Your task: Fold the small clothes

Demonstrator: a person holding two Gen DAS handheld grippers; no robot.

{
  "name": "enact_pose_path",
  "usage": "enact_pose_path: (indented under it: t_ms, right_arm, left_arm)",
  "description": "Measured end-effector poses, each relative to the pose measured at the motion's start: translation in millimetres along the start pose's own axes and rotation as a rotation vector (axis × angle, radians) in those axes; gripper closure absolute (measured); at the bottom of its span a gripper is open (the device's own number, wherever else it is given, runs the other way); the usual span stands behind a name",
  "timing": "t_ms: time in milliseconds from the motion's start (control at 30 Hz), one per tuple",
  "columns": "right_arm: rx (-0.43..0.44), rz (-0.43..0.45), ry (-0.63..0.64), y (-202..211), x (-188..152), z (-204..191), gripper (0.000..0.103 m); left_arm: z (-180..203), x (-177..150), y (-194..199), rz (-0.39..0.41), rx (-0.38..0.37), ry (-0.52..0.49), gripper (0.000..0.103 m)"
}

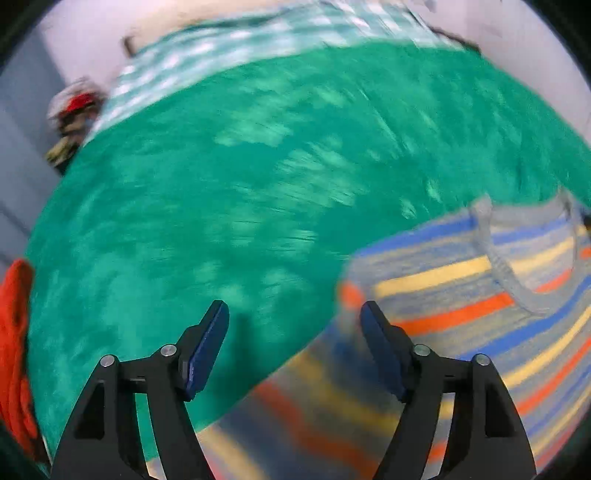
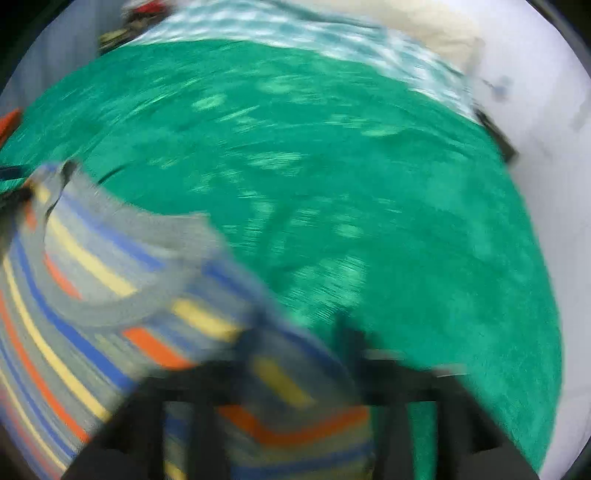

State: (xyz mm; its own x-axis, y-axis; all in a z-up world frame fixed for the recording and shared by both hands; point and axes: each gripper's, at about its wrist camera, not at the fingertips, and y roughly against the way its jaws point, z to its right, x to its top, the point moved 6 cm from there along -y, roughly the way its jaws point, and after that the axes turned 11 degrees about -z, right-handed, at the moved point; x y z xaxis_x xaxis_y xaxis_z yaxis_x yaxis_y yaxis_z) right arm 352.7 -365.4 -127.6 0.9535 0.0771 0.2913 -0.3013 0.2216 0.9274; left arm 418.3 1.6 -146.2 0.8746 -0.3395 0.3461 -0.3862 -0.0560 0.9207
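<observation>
Left wrist view showed the left tongs (image 1: 294, 314) spread wide with nothing between the blue pads (image 1: 207, 347), hanging over a green cloth (image 1: 258, 166) that covered the surface. A striped shirt (image 1: 480, 295), grey with blue, yellow and orange bands, lay at the right and ran down toward the near edge, its grey neckband (image 1: 517, 284) up at the far right. Its near-left corner sat just beside the right pad; whether they touched was lost in blur. Stripes ran roughly left to right, tilted upward to the right. At the far edge lay a green-and-white checked cloth (image 1: 258, 37). A red and white heap (image 1: 74, 107) sat at the far left, and an orange garment (image 1: 14, 332) at the near left edge.

Right wrist view was heavily smeared. The same striped shirt (image 2: 92, 295) filled the near left, its neckband (image 2: 110, 306) curving across it, and a fold of it draped over the right tongs (image 2: 295, 369). I could not tell whether these tongs were spread or clenched. Green cloth (image 2: 369, 184) filled the right and far parts, with the checked cloth (image 2: 332, 33) beyond it.
</observation>
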Motion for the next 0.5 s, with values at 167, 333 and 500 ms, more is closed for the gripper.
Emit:
enact_pose_path:
  t_ms: [167,333,500]
  right_arm:
    - [0.112,0.013,-0.054,82,-76,29,0.03]
    - [0.393,-0.119,-0.095,140,-230,-2,0.03]
    - [0.711,-0.371,-0.221,140,-372,-76,0.037]
  left_arm:
    - [-33,-109,85,-0.04,-0.171,0.056,0.028]
    - [-2,-272,122,-0.234,-0.337,0.075,0.029]
    - [56,-366,127,-0.322,-0.384,0.067,0.032]
